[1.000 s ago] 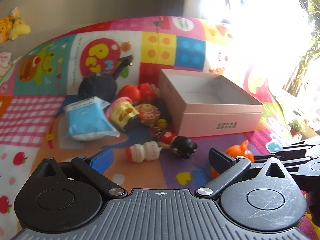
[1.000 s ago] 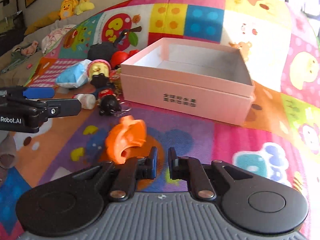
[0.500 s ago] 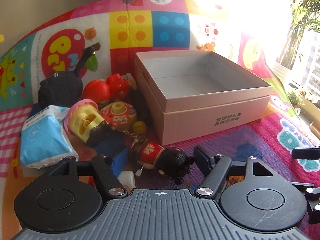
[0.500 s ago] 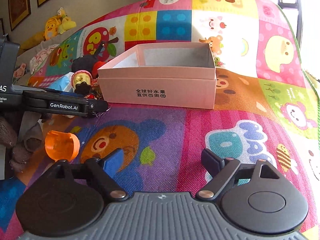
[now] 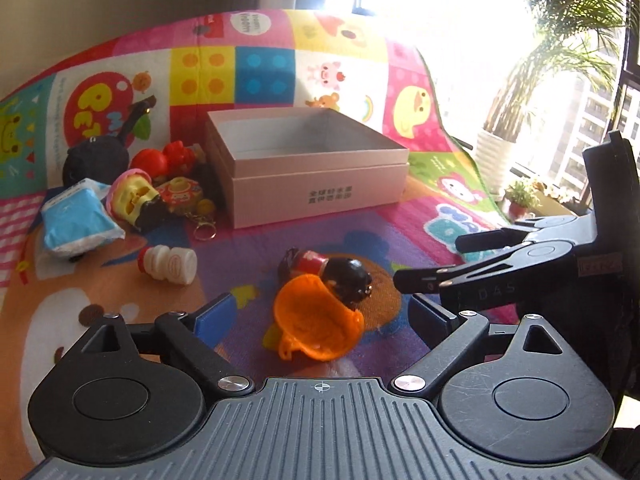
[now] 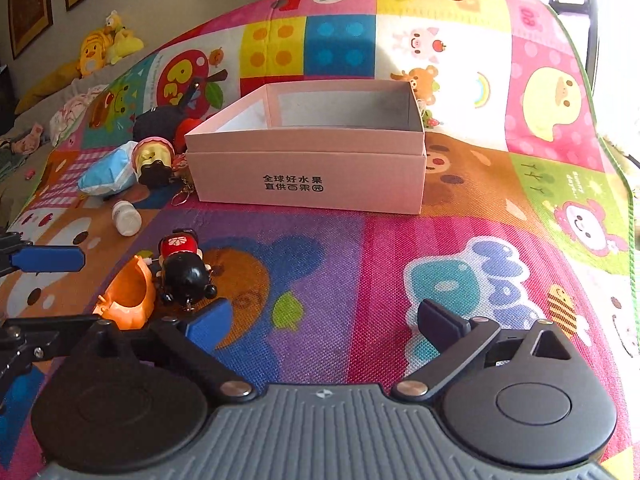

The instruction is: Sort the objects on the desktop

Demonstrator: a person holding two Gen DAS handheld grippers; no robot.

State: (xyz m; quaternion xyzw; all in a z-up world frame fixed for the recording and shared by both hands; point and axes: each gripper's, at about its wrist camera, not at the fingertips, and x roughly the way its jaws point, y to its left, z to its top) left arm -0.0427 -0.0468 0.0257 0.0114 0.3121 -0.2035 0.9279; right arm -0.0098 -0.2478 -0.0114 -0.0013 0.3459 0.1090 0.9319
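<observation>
An open pink box [image 5: 308,168] [image 6: 312,152] stands empty on the colourful play mat. An orange plastic toy [image 5: 316,326] [image 6: 130,296] lies on the mat with a black-headed doll in red [image 5: 340,274] [image 6: 182,268] against it. My left gripper [image 5: 324,316] is open, with the orange toy between its fingers. My right gripper [image 6: 326,320] is open and empty over bare mat, right of both toys. The right gripper's fingers [image 5: 460,276] show at the right of the left wrist view.
Left of the box lie a small white bottle [image 5: 170,266] [image 6: 126,220], a blue tissue pack [image 5: 76,218] [image 6: 108,170], a pink-and-yellow toy [image 5: 132,196], a red toy [image 5: 150,160], a black plush [image 5: 96,158] and a keyring. A potted plant [image 5: 496,152] stands by the window.
My left gripper has pulled back from the toy pile to the orange toy. The black-headed doll now lies beside the orange toy. My right gripper opened a second ago and stays open.
</observation>
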